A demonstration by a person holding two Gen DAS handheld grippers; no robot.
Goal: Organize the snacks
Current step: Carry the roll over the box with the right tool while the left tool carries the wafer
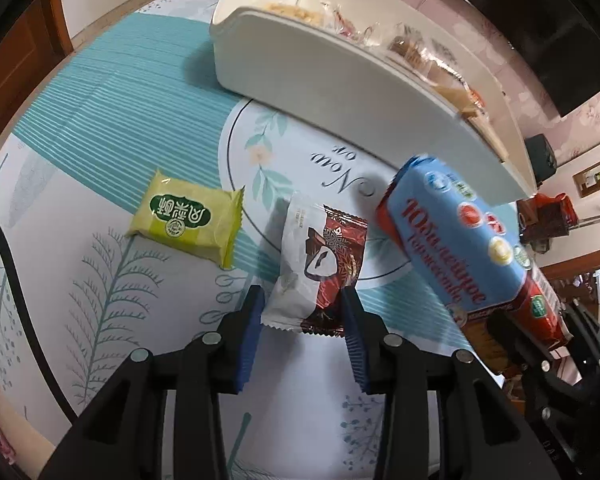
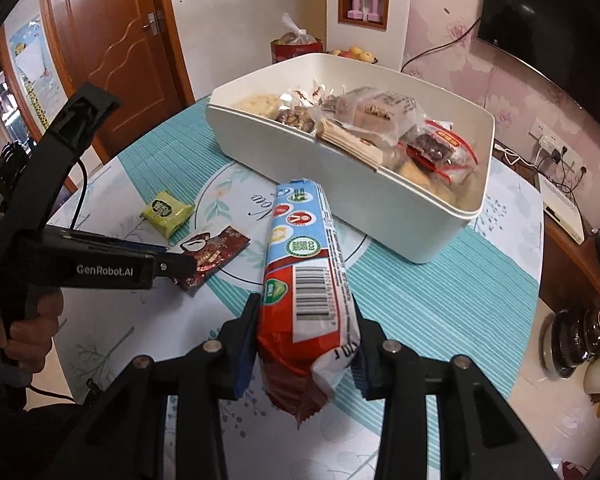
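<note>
While the right gripper (image 2: 306, 344) is clamping its jaws on one long blue-and-red biscuit pack (image 2: 306, 280), the pack is hanging tilted above the table just in front of the white bin (image 2: 340, 160), its far end pointing toward the bin's near wall. That single bin is sitting on the patterned tablecloth (image 2: 420, 292) and is holding a heap of wrapped snacks, too jumbled to count. Two small snacks are lying on the cloth in front of the bin: one yellow-green packet (image 1: 188, 220), farther to the left, and one white-and-maroon packet (image 1: 318, 272), nearer the biscuit pack. Around that white-and-maroon packet's near end the left gripper (image 1: 304, 316) is standing with its jaws spread wide, one blue pad at each side; whether the pads are touching the wrapper cannot be told.
</note>
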